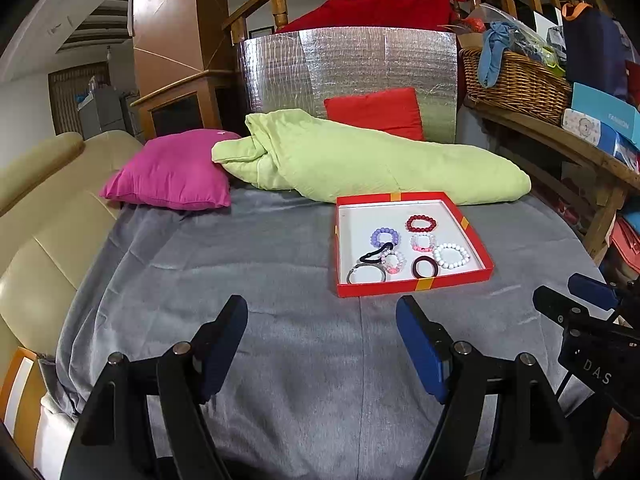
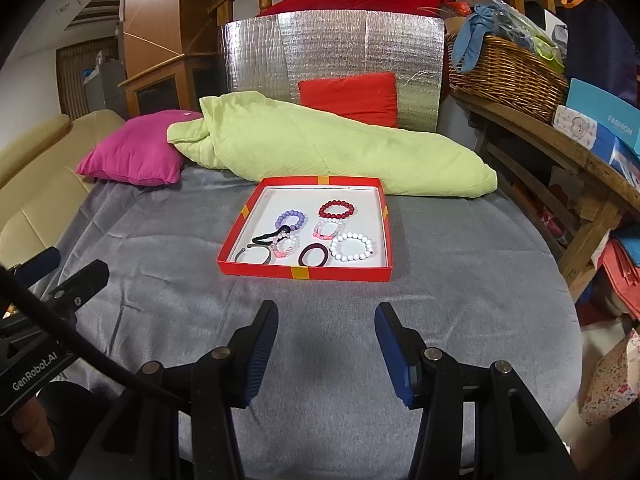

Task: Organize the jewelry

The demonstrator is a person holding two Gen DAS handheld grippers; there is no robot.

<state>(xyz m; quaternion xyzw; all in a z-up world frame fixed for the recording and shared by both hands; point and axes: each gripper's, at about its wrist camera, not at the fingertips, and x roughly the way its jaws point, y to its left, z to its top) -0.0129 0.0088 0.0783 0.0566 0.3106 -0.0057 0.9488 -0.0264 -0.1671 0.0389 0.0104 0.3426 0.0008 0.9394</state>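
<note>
A shallow red tray with a white floor lies on the grey blanket. Inside it lie several bead bracelets and hair ties: a red bracelet, a purple one, a white one, two pink-and-clear ones, a dark hair tie, a black one and a grey one. My left gripper stands open, empty, short of the tray and to its left. My right gripper is open too, empty, just in front of the tray.
A light green quilt lies behind the tray, with a magenta cushion to its left and a red cushion against a silver foil board. A wooden shelf with a wicker basket and boxes runs along the right. A cream sofa is left.
</note>
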